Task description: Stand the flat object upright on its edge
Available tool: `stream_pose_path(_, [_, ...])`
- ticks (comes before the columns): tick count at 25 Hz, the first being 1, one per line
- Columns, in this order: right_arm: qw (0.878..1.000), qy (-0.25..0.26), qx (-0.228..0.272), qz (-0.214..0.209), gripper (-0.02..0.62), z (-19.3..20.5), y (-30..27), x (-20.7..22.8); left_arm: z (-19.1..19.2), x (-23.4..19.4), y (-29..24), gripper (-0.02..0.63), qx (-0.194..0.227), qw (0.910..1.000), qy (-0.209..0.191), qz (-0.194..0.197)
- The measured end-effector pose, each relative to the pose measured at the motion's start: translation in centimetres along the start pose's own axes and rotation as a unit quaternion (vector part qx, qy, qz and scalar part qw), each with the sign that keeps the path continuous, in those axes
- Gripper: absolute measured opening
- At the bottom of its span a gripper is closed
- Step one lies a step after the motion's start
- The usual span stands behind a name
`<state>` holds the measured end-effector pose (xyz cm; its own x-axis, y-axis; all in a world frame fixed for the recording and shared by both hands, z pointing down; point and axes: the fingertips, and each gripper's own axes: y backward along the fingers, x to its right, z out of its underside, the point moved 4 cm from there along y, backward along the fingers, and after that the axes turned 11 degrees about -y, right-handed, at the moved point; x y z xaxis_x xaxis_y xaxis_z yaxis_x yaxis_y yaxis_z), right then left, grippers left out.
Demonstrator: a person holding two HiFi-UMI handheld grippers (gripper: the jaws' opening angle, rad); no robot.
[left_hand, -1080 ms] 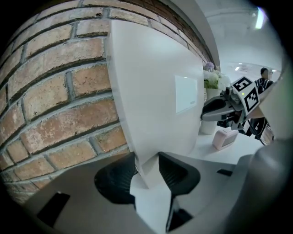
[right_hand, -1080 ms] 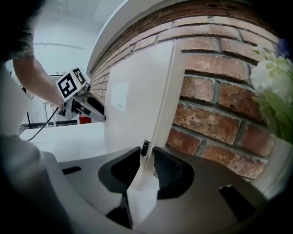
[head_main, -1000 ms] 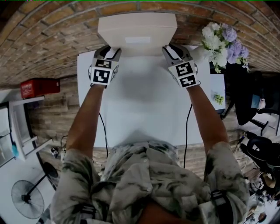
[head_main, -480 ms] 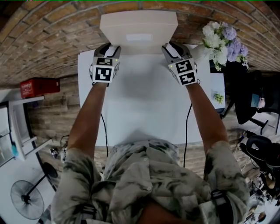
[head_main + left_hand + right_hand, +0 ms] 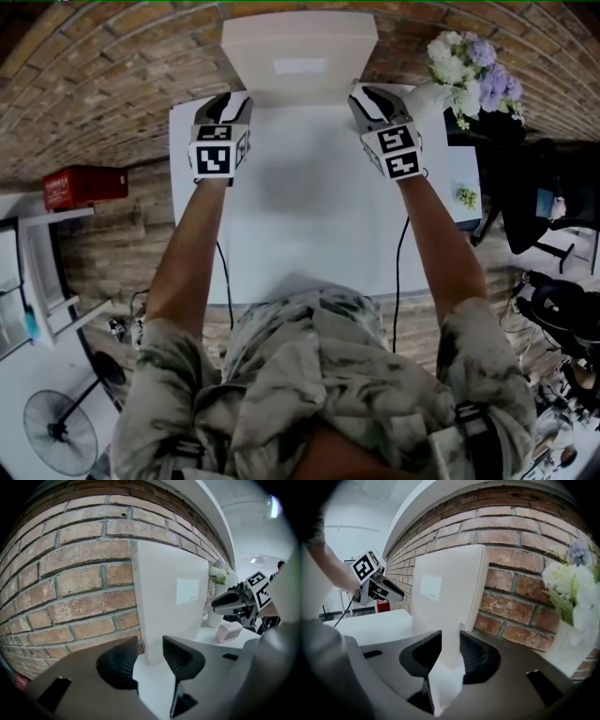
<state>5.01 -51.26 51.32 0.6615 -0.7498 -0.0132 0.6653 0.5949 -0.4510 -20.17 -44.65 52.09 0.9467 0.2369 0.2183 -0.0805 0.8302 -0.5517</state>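
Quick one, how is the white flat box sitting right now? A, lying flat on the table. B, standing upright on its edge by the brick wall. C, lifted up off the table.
B: the white flat box stands on its edge at the back of the table, with the brick wall behind it.

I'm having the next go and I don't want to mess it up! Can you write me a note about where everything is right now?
Left tool: open and empty, with the box's lower corner just ahead of it.
Right tool: jaws apart, though they have just been closing a little. The box's edge sits in the gap, with no clear pinch.
White box: upright on its edge at the far side of the table, by the brick wall.
Done: the box looks stood up.
Left: check it balances, then draw both tools away.
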Motion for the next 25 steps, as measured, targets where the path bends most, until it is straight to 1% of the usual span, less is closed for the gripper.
stream_pose_path(6, [1.000, -0.011, 0.010, 0.005, 0.114, -0.4, 3.1, -3.0, 0.6, 1.6, 4.0, 0.173, 0.021, 0.9992, 0.028, 0.017])
stream_pose_path(9, [1.000, -0.018, 0.024, 0.008, 0.082, -0.8, 5.0, -5.0, 0.7, 3.0, 6.5, 0.130, 0.039, 0.9978, 0.040, 0.036])
stream_pose_path(12, [0.999, -0.023, 0.033, 0.010, 0.057, -0.9, 7.2, -7.3, 0.7, 4.7, 8.9, 0.104, 0.058, 0.9956, 0.047, 0.057])
stream_pose_path(19, [0.998, -0.046, 0.048, 0.006, 0.031, -0.7, 12.5, -13.4, 1.4, 9.1, 15.1, 0.051, 0.087, 0.9882, 0.048, 0.117])
stream_pose_path(25, [0.996, -0.071, 0.048, 0.006, 0.023, 0.8, 16.9, -18.5, 3.7, 11.8, 20.6, 0.028, 0.094, 0.9798, 0.040, 0.172])
